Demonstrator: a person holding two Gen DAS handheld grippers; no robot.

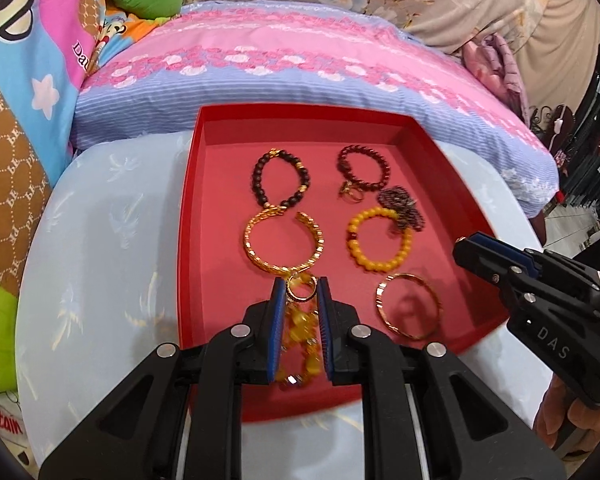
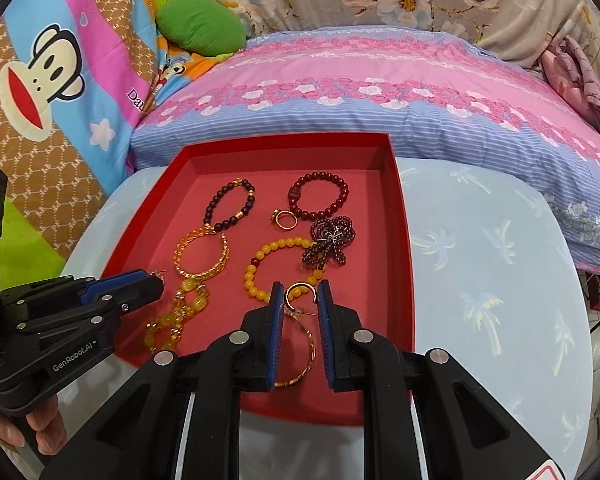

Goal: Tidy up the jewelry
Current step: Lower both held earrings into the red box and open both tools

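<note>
Fingers [image 1: 275, 320] of the left gripper [image 1: 300, 284] stand a narrow gap apart. The amber bead chain [image 1: 300, 344] shows through that gap, though it seems to lie on the tray floor below. Whether the pads pinch anything cannot be told. From the right wrist view, their tips hang over the near left part of the red tray [image 1: 188, 208], just beside the top of that chain.

On the right gripper [image 2: 300, 286], the fingers [image 2: 277, 320] keep the same narrow gap. A thin gold hoop [image 2: 309, 346] is visible through it, and a grip cannot be confirmed there either. This gripper hovers near the tray's right wall in the left wrist view.

Farther out in the tray lie a yellow bead bracelet [image 2: 249, 276], an open gold bangle [image 1: 247, 240], a black bead bracelet [image 1: 258, 172], a dark red bead bracelet [image 2: 345, 192] and a bunched garnet strand [image 2: 332, 240] touching the yellow one.

The tray rests on a pale blue tablecloth [image 2: 480, 260], with a pink and blue pillow [image 1: 300, 60] behind it. A hand [image 2: 40, 428] grips the left tool's handle.
</note>
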